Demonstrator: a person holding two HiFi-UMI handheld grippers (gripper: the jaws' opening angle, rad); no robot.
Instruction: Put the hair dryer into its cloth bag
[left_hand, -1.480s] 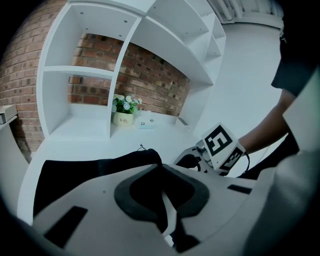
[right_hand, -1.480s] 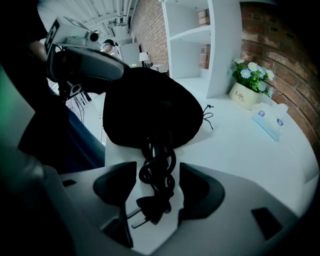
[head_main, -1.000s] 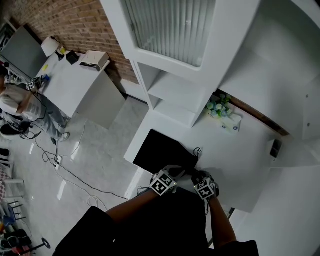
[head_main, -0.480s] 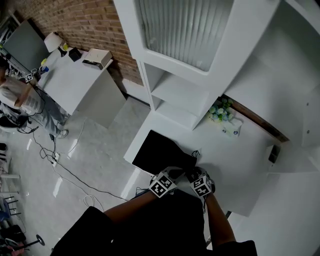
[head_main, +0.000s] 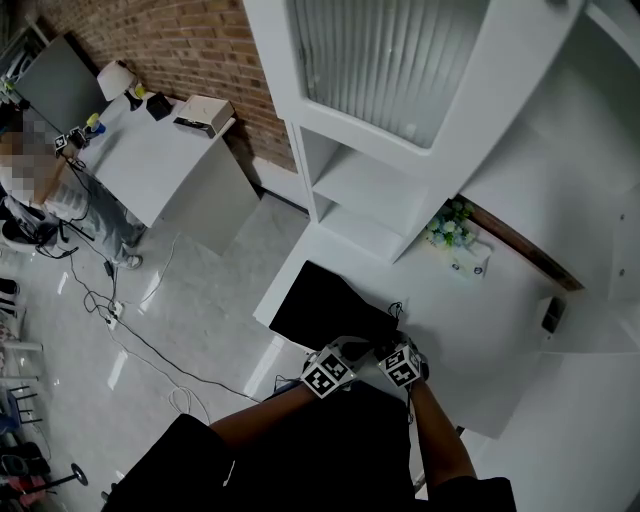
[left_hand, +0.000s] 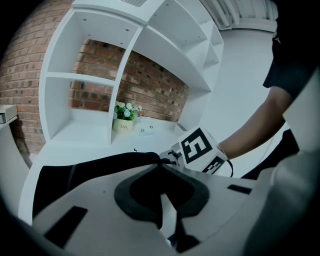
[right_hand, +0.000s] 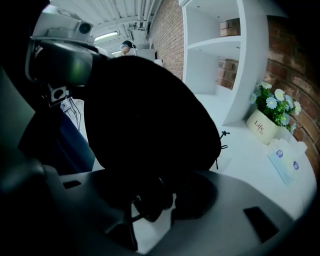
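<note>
Where the head view looks down, both grippers sit side by side at the near edge of the white surface (head_main: 470, 330), with the left gripper (head_main: 346, 348) and the right gripper (head_main: 388, 343) nearly touching. Noted: the cloth bag (head_main: 330, 308) is black and lies on the surface, stretching ahead of and to the left of both sets of fingers. Its near right corner meets them.

Left gripper view: the 2 fingers are drawn together, clenched on the bag's black hem. The hem comes in from the left and ends right at their tips. The right gripper shows just beyond and to the right of those tips.

Right gripper view: the fingers stand part-way apart, grasping a black fold of the bag. The fabric rises straight ahead of the fingers as 1 dark dome that fills the middle of the view. A thin cord loop (right_hand: 131, 212) hangs by the left finger. The drawstring (right_hand: 221, 142) sticks out of the dome, ahead and right of the fingers, over the surface.

No view shows the hair dryer plainly; whether it sits inside the dome cannot be told.

Well ahead and right of the fingers: a flower pot (right_hand: 262, 127) with white blooms and a tissue pack (right_hand: 284, 161) beside it, both on the surface by the brick wall (right_hand: 300, 75). A white shelf unit (head_main: 365, 195) stands beyond the bag.
</note>
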